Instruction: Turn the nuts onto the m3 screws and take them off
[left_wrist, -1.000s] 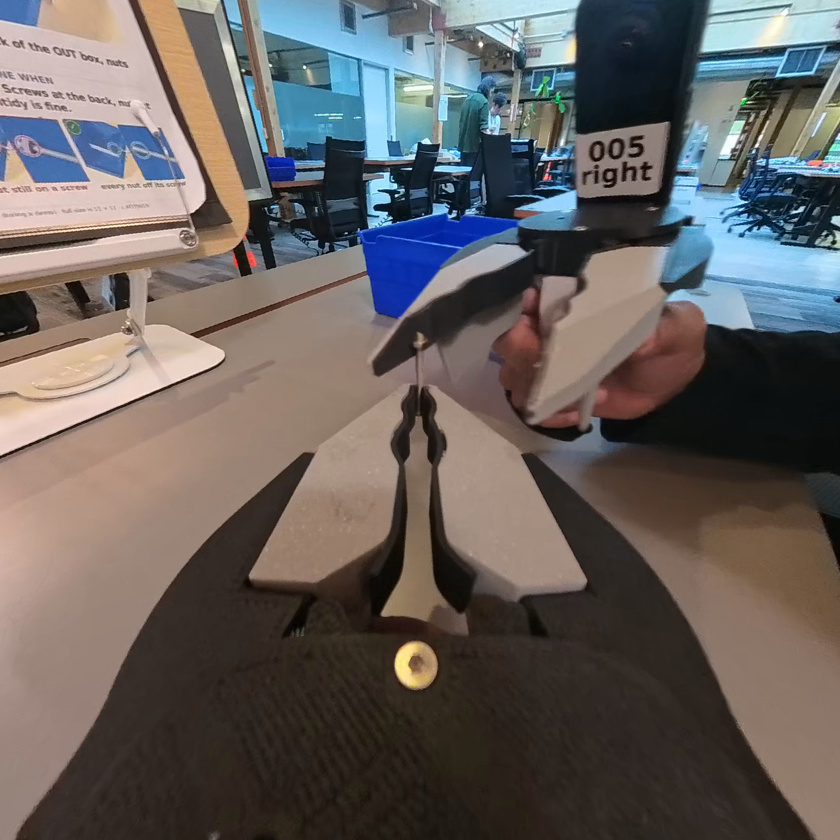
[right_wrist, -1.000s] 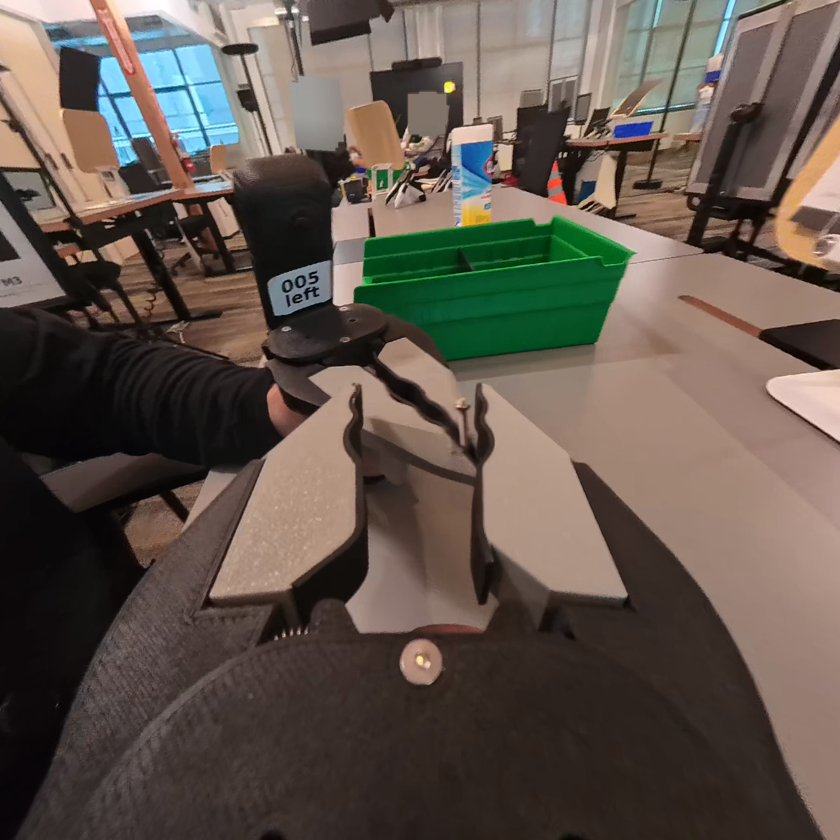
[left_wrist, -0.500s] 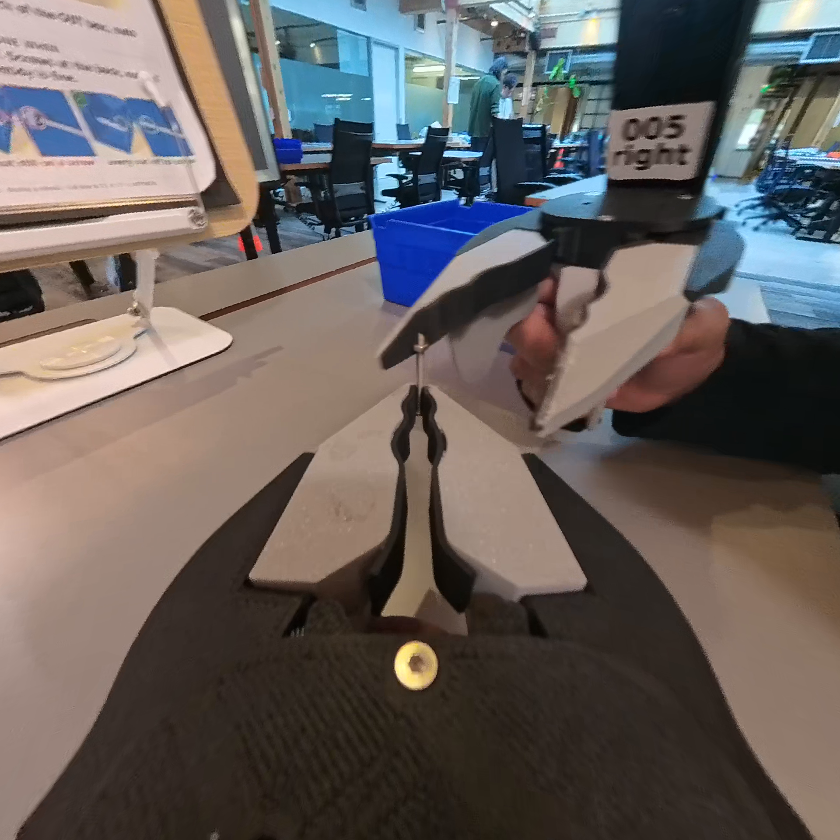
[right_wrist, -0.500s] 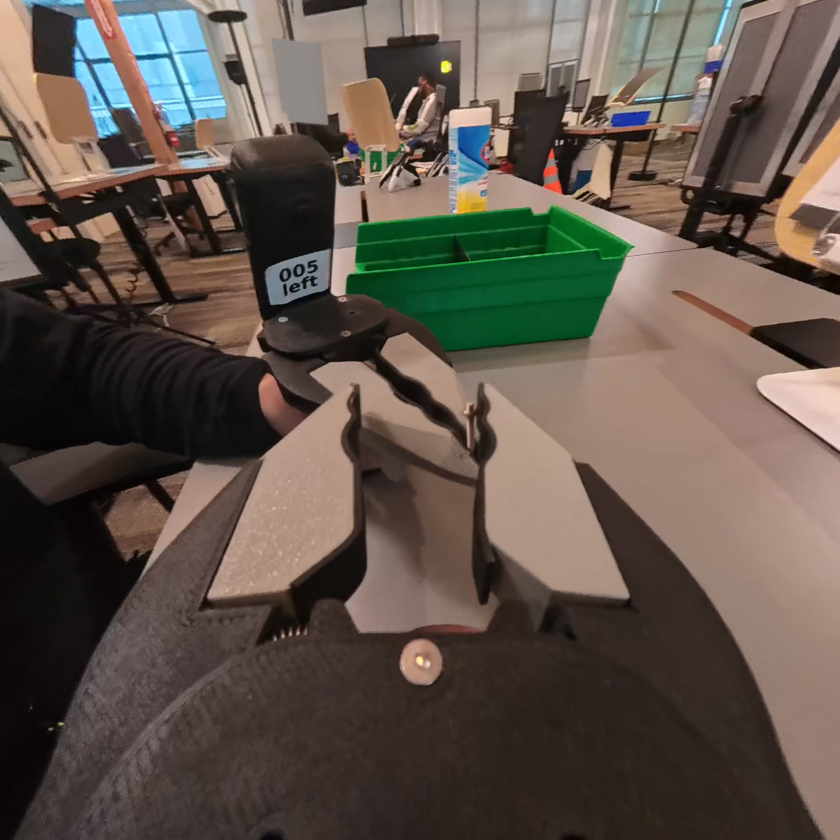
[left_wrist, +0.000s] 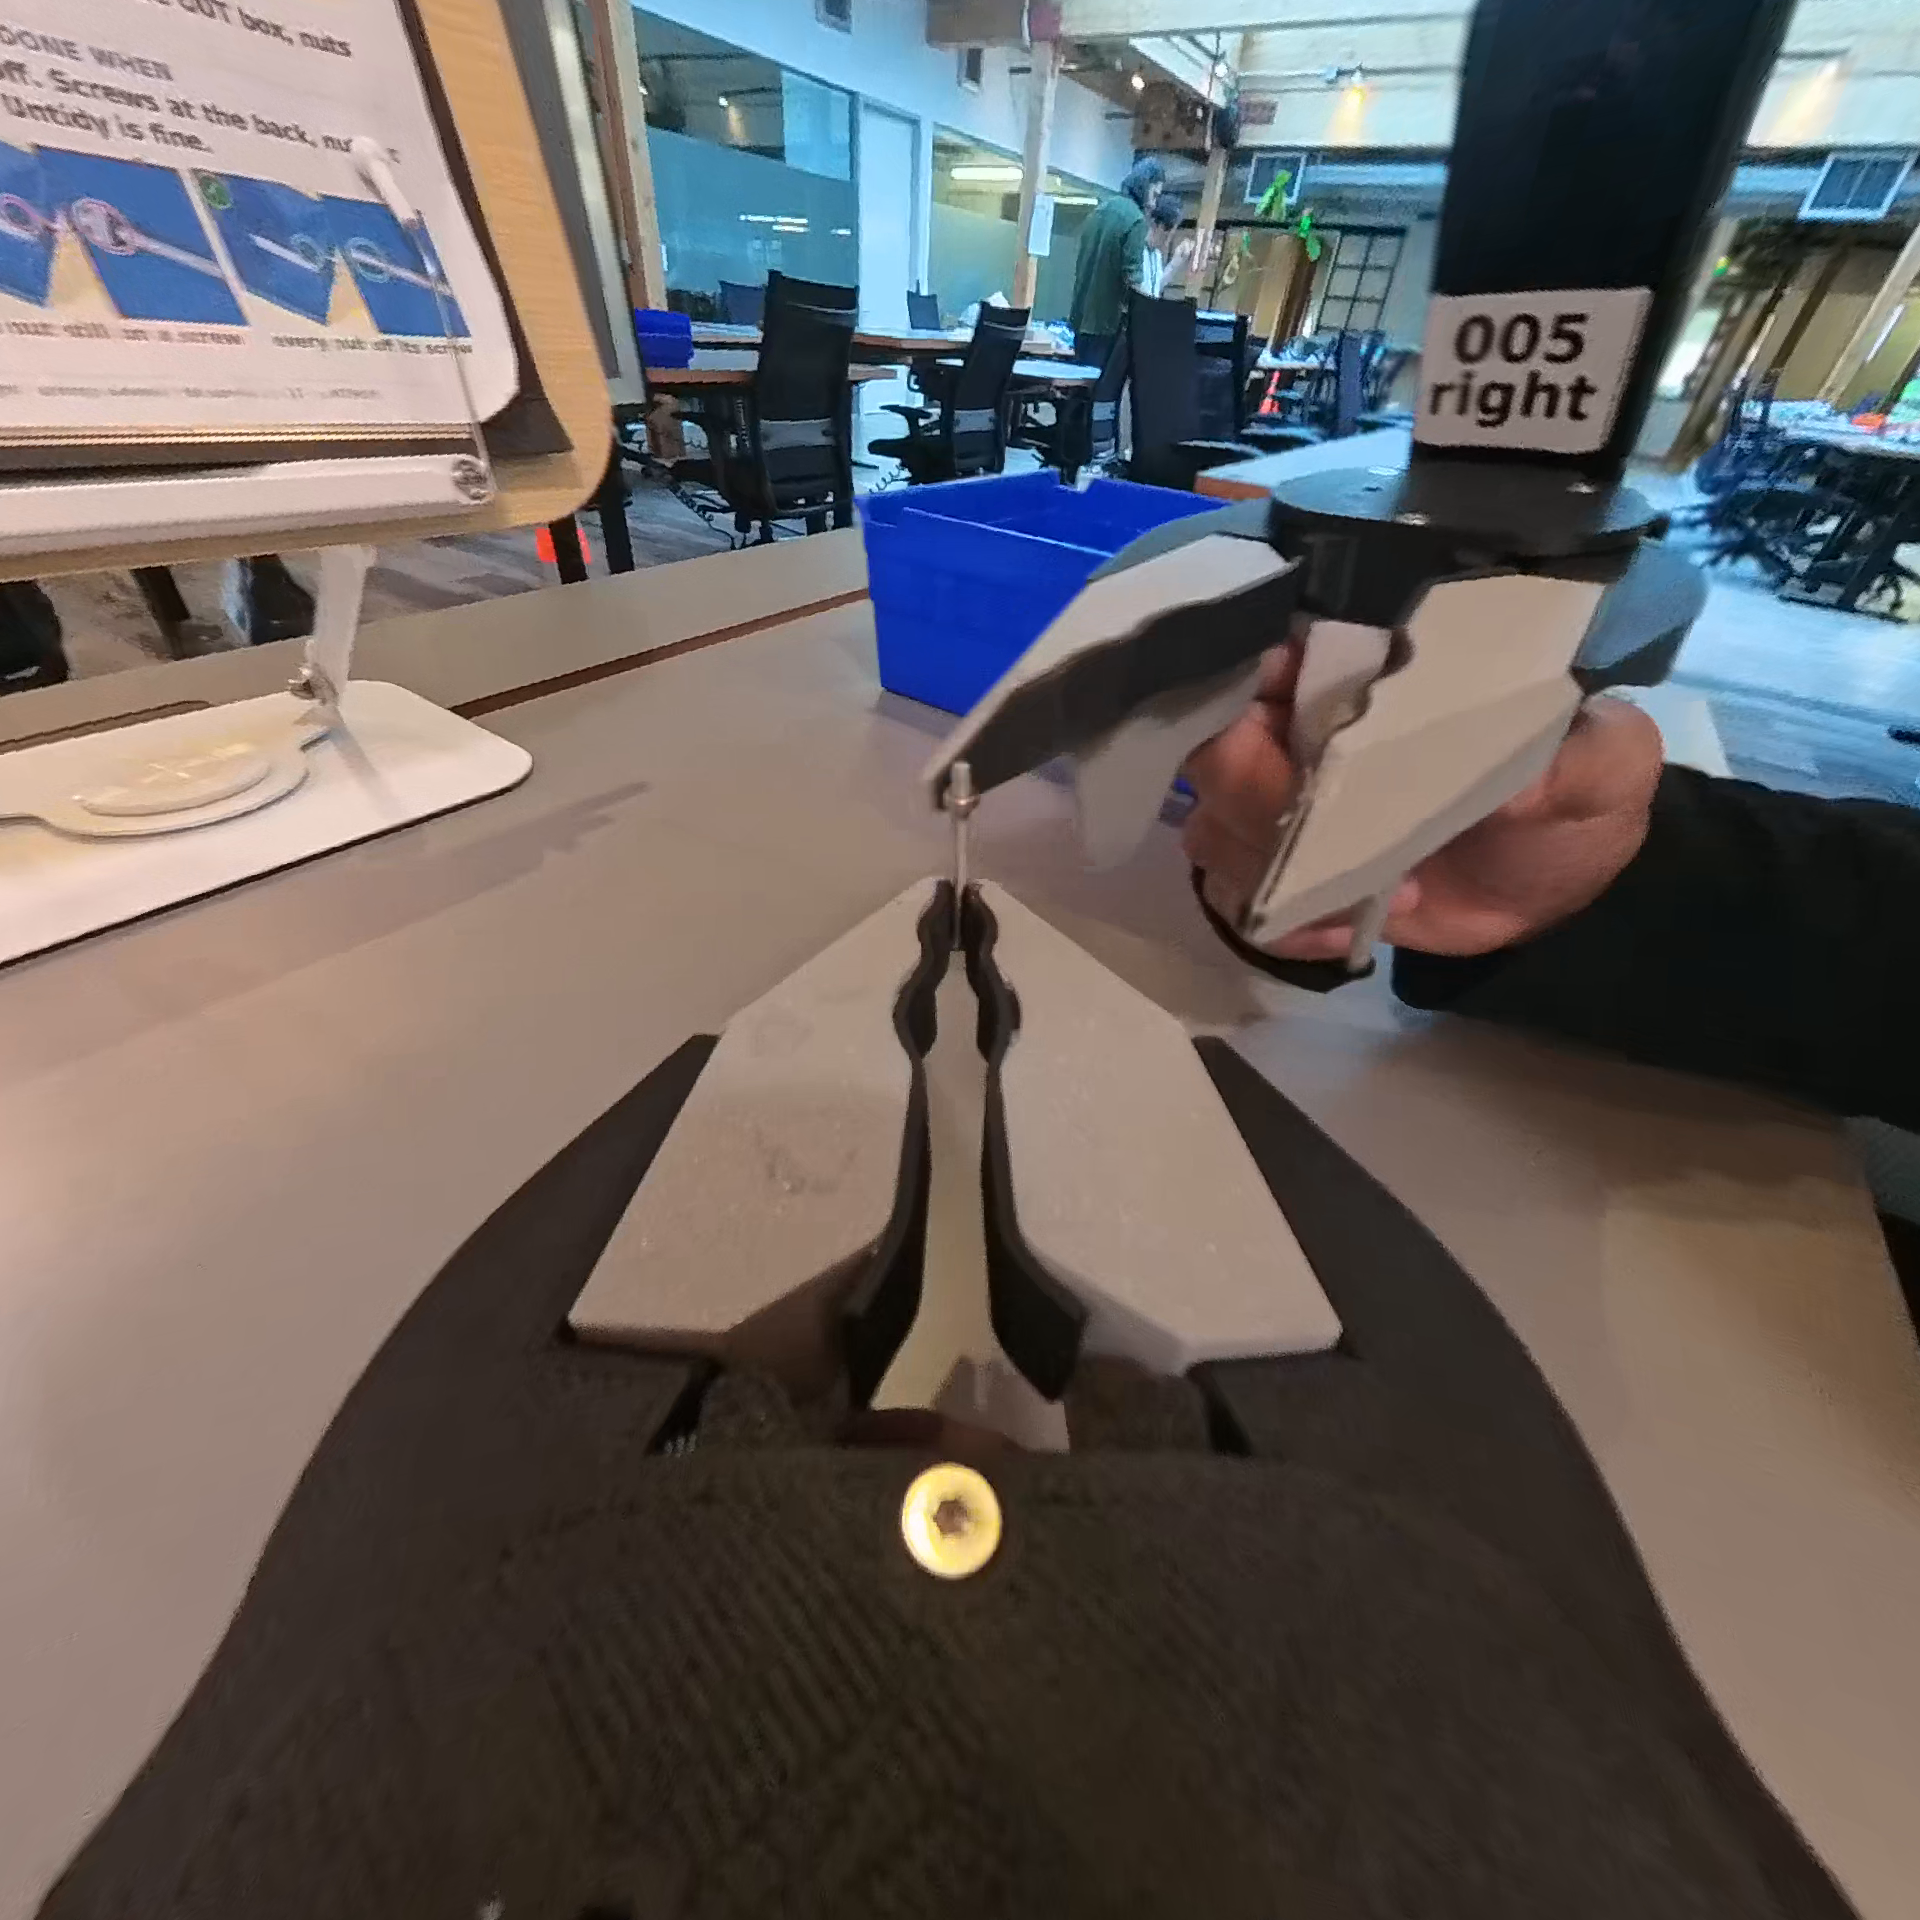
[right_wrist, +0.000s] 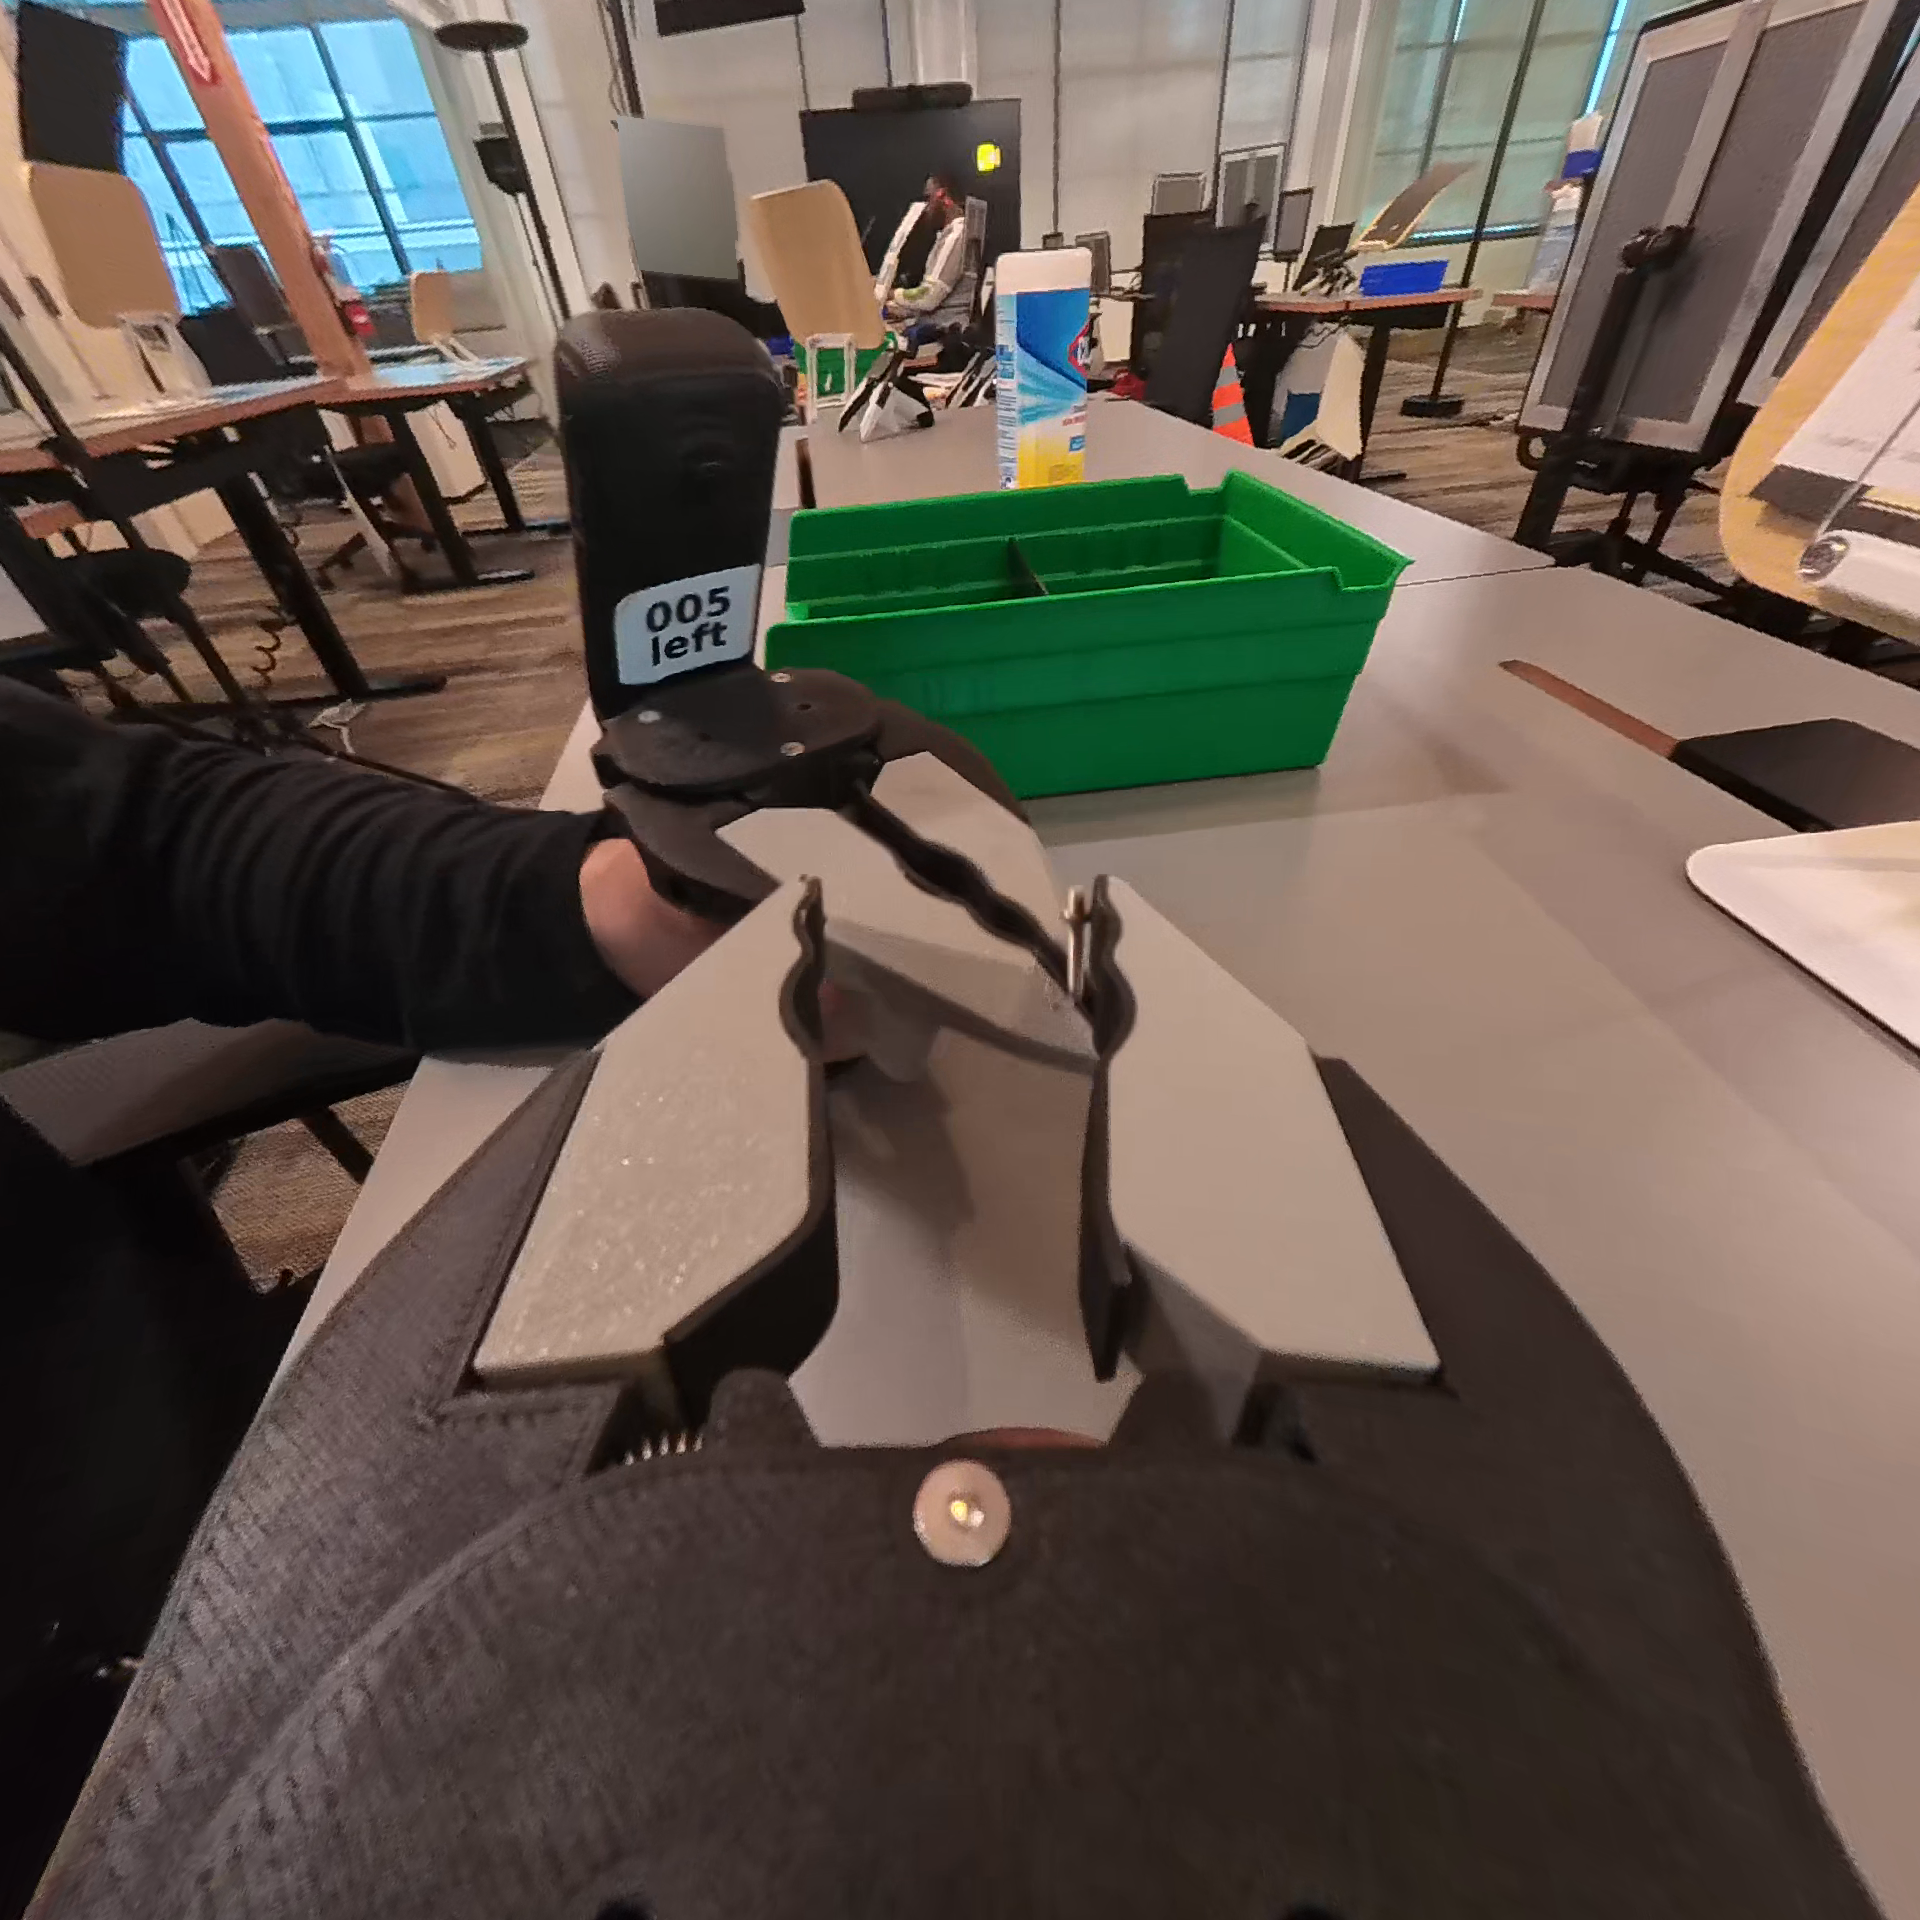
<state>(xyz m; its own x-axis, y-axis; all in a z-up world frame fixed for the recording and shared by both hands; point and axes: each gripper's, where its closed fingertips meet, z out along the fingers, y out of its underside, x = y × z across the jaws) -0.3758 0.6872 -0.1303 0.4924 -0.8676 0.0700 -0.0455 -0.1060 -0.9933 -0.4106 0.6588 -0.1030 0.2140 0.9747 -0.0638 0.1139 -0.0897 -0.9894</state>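
While the left gripper (left_wrist: 958, 896) pinches one upright screw (left_wrist: 962, 831) at its tips, jaws nearly shut, the right gripper (right_wrist: 951, 914) stands wide open, one finger (right_wrist: 1117, 925) touching the screw top (nut indistinct); two bins, blue (left_wrist: 997, 592) and green (right_wrist: 1091, 665), flank bare table (left_wrist: 416, 1039)

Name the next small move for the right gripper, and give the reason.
Probably close the right gripper on the nut. Its jaws stand apart, one finger beside the screw, which the shut left gripper holds upright. The nut sits near the screw's top, so it needs gripping before turning.
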